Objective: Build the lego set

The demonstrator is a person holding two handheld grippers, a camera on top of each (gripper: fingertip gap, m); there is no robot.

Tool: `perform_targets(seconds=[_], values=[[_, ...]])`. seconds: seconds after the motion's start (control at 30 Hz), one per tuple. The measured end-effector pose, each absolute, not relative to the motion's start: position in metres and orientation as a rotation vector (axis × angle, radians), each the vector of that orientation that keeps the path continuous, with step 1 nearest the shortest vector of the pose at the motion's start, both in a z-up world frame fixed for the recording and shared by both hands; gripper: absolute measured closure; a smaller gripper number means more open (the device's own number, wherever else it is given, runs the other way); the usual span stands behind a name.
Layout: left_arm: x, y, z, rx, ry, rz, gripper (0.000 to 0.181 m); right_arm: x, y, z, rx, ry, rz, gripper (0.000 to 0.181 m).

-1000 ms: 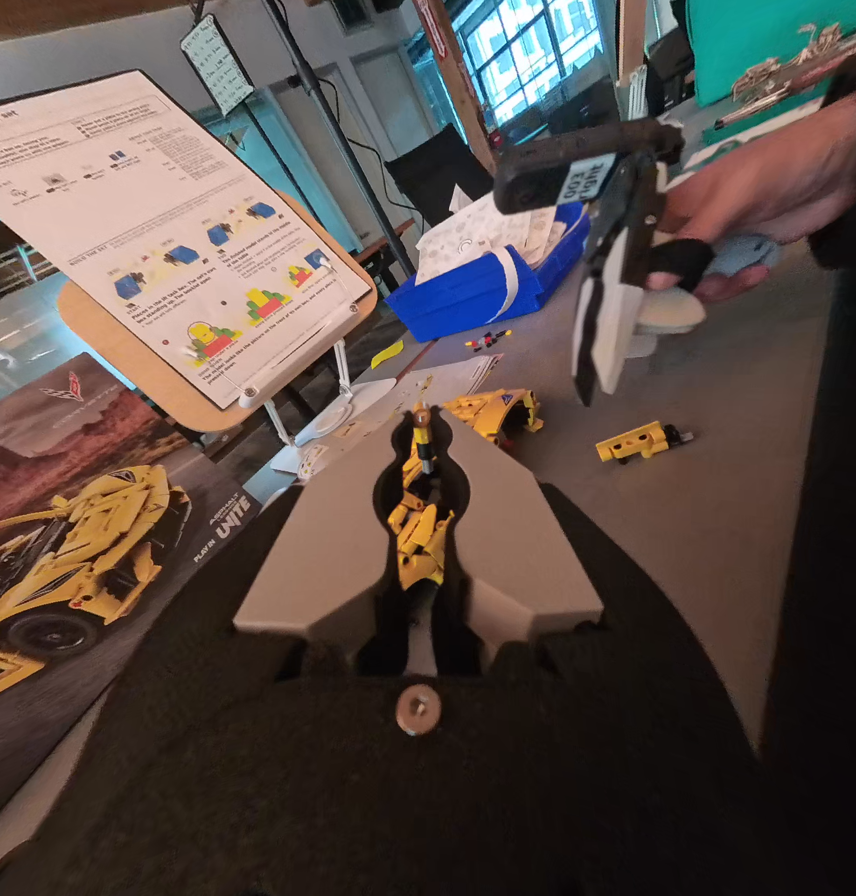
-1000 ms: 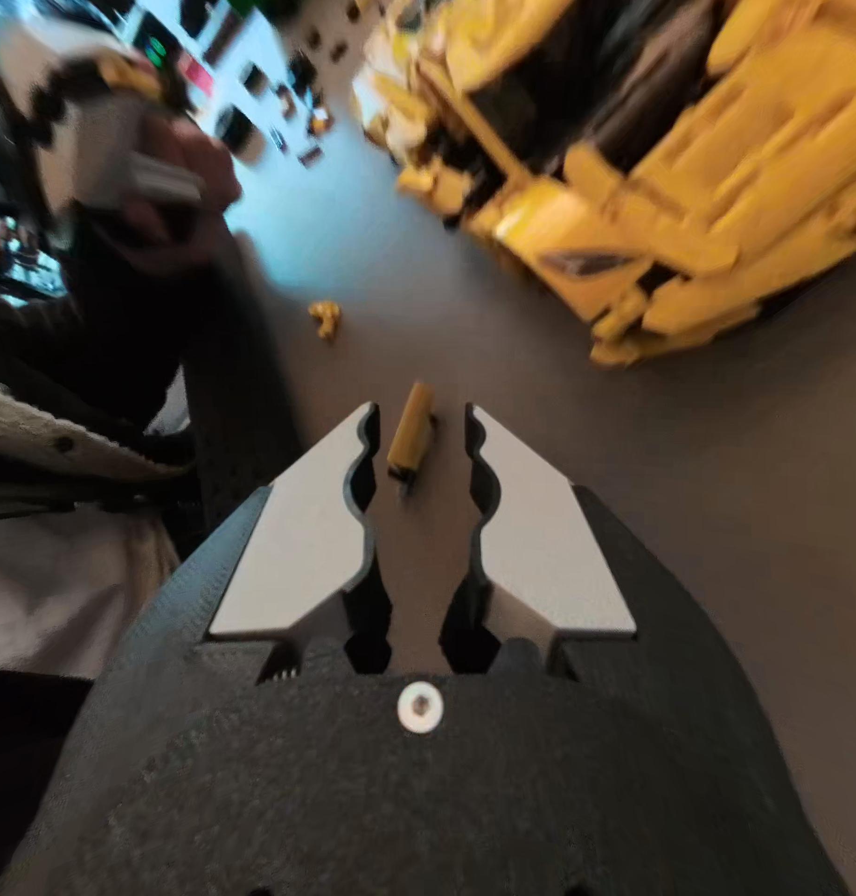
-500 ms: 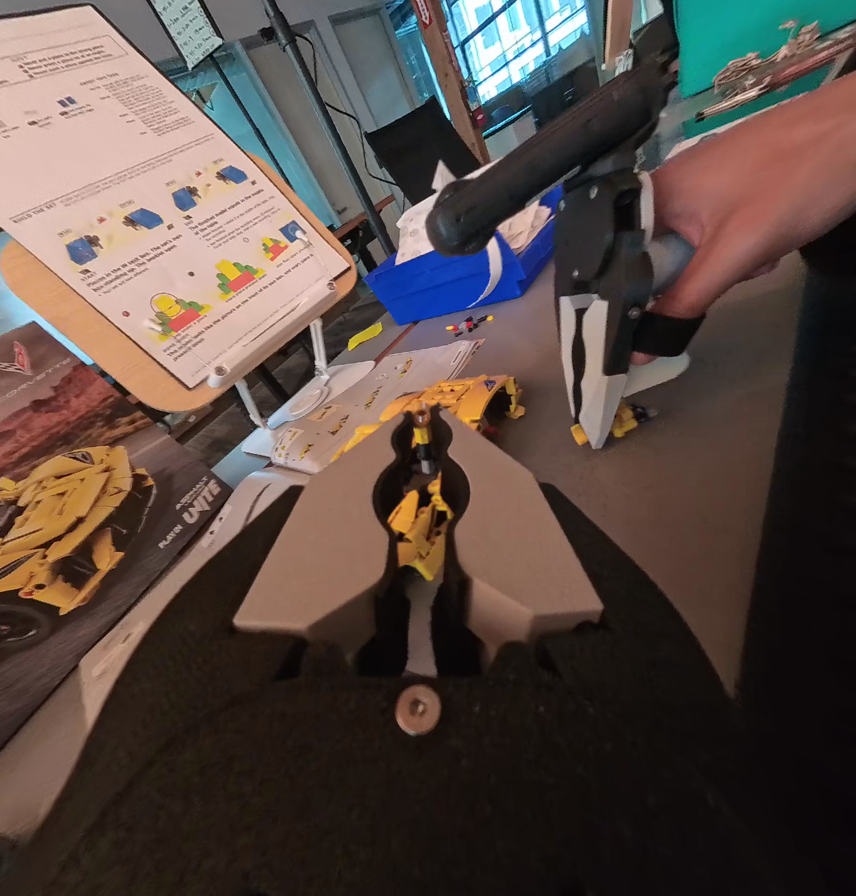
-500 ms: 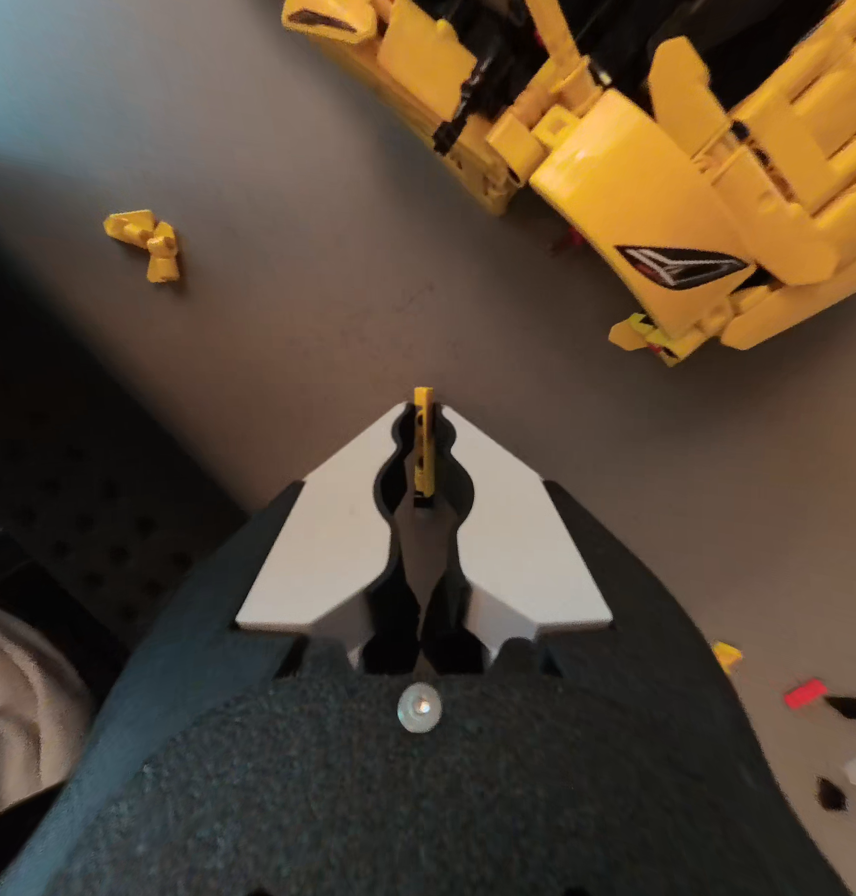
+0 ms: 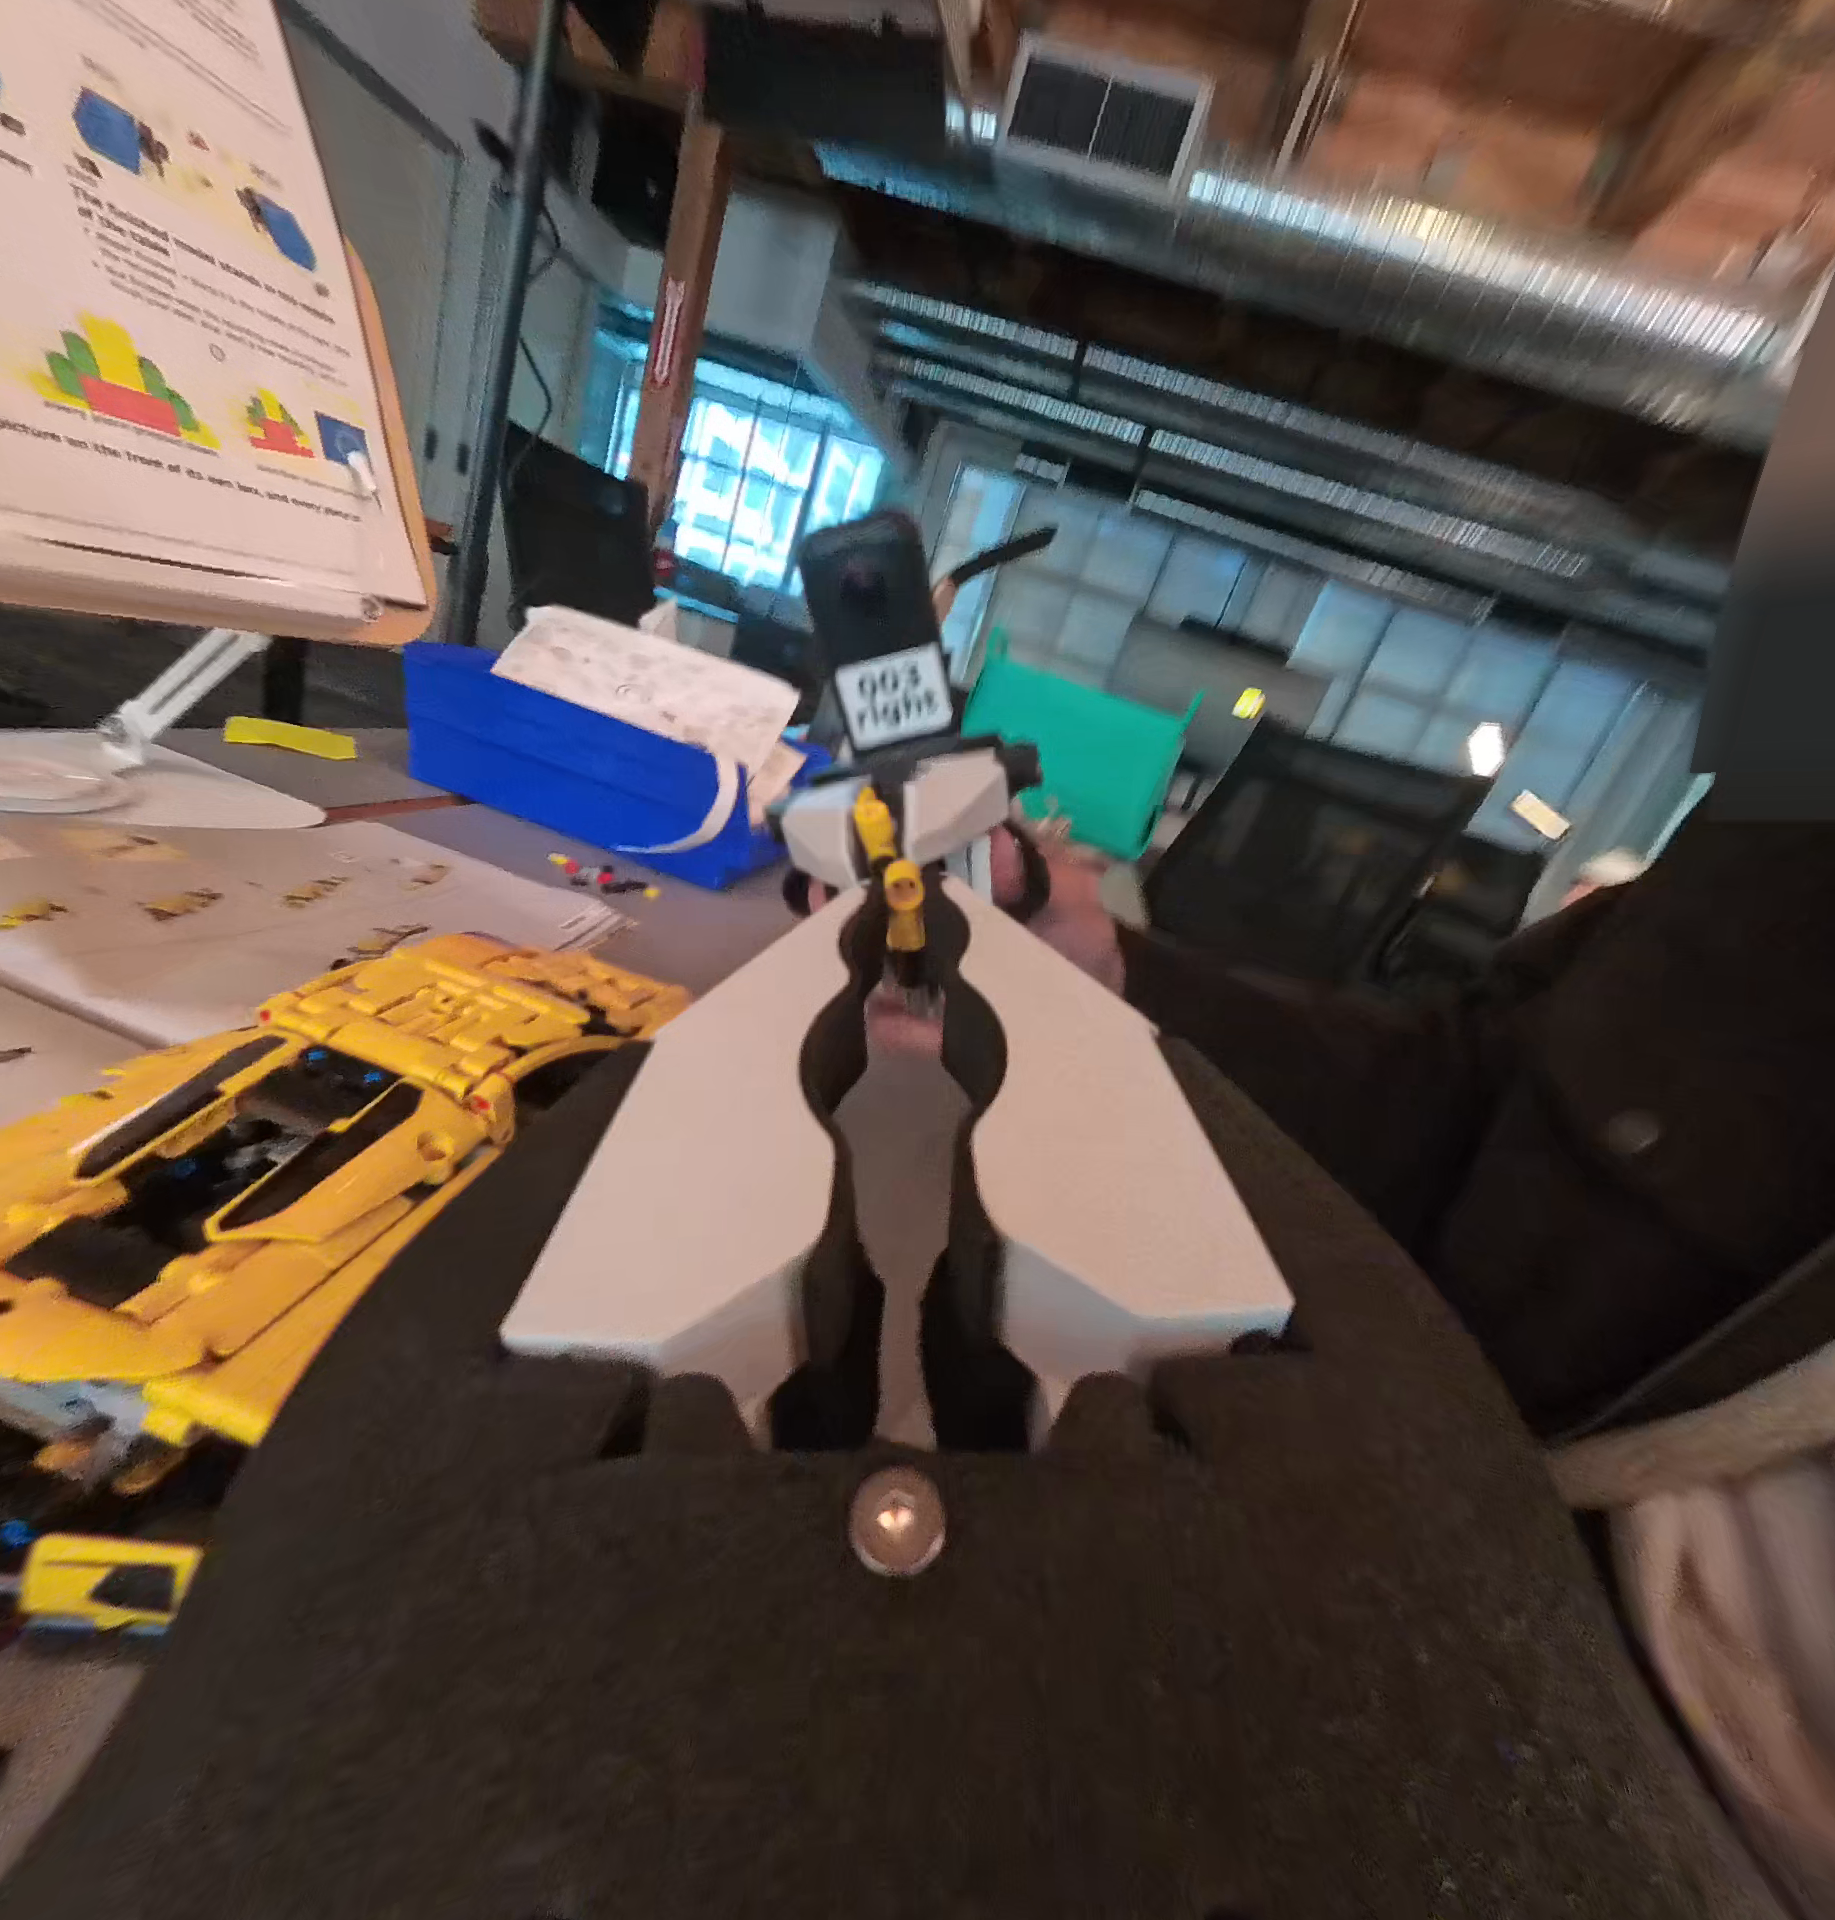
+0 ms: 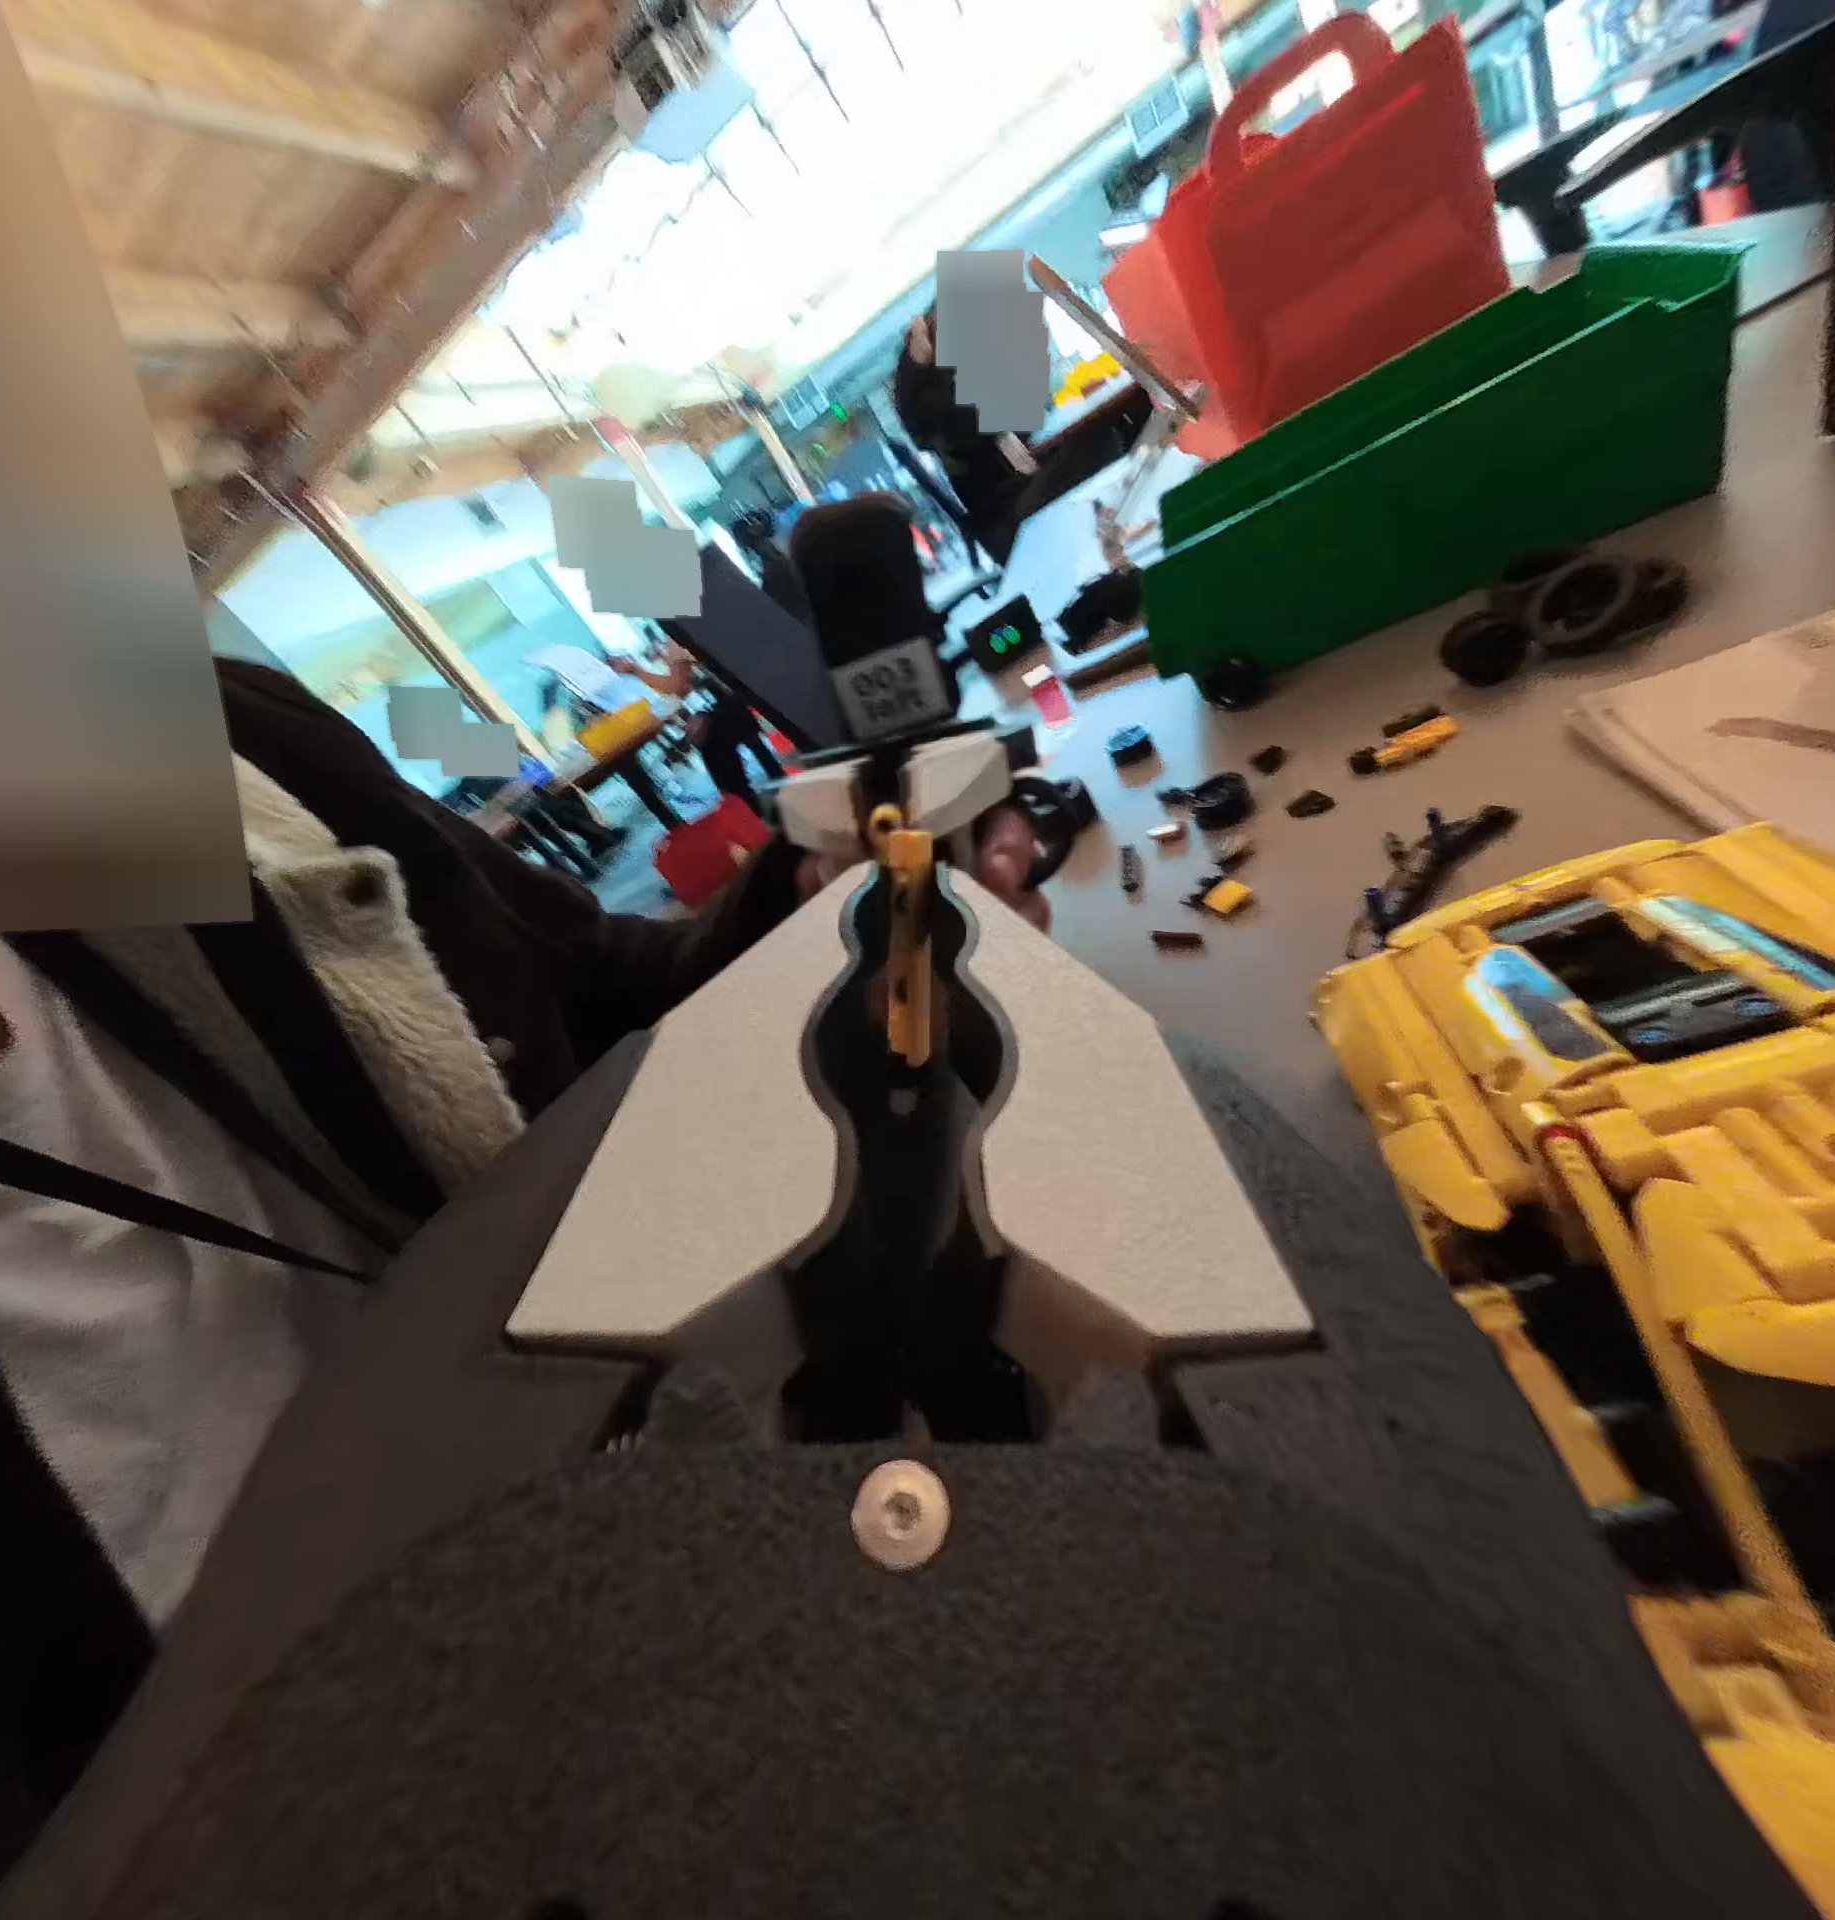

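Observation:
My left gripper (image 5: 902, 894) is shut on a small yellow and black lego piece (image 5: 900, 920) that sticks out of its tips. My right gripper (image 6: 908, 883) is shut on a thin yellow beam (image 6: 908, 966). Both are held in the air, facing each other tip to tip. The two pieces meet or nearly meet; I cannot tell if they touch. The right gripper (image 5: 882, 831) shows head-on in the left wrist view, the left gripper (image 6: 887, 805) in the right wrist view. The yellow lego car (image 5: 269, 1122) lies on the grey table; it also shows in the right wrist view (image 6: 1619, 1091).
A blue bin (image 5: 580, 769) with paper, an instruction board (image 5: 165, 312) and open booklet pages (image 5: 217, 904) stand behind the car. A green bin (image 6: 1432, 520), a red bag (image 6: 1339, 208), black tyres (image 6: 1578, 613) and several loose small pieces (image 6: 1225, 800) lie on the table. A person's dark sleeve (image 6: 456, 894) is close by. My left and right fingertips are right by each other. The yellow lego car (image 5: 269, 1122) is about equally far from each gripper, around 15 cm.
The right gripper closed on the yellow beam on the table and lifted it. Both grippers rose and turned to face each other, bringing their pieces together.

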State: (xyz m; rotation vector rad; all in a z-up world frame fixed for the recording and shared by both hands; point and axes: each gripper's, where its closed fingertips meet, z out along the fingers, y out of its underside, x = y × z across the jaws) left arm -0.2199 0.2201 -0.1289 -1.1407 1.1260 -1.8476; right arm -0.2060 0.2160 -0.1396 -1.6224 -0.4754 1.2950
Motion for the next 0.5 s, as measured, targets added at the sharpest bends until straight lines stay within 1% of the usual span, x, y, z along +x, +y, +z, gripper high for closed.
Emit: perform_targets(seconds=[0.13,0.33,0.4,0.5], values=[[-0.222,0.226,-0.127,-1.15,1.093,-1.892,0.175,-0.216,0.212,-0.144,-1.578,-0.368,1.463,0.175],[-0.219,0.23,-0.133,-1.174,1.118,-1.794,0.175,-0.206,0.215,-0.14,-1.546,-0.291,1.503,0.175],[-0.216,0.231,-0.139,-1.132,1.185,-1.569,0.175,-0.204,0.214,-0.142,-1.551,-0.262,1.548,0.175],[-0.205,0.218,-0.159,-0.937,1.4,-1.028,0.175,-0.2,0.212,-0.144,-1.559,-0.183,1.675,0.175]])
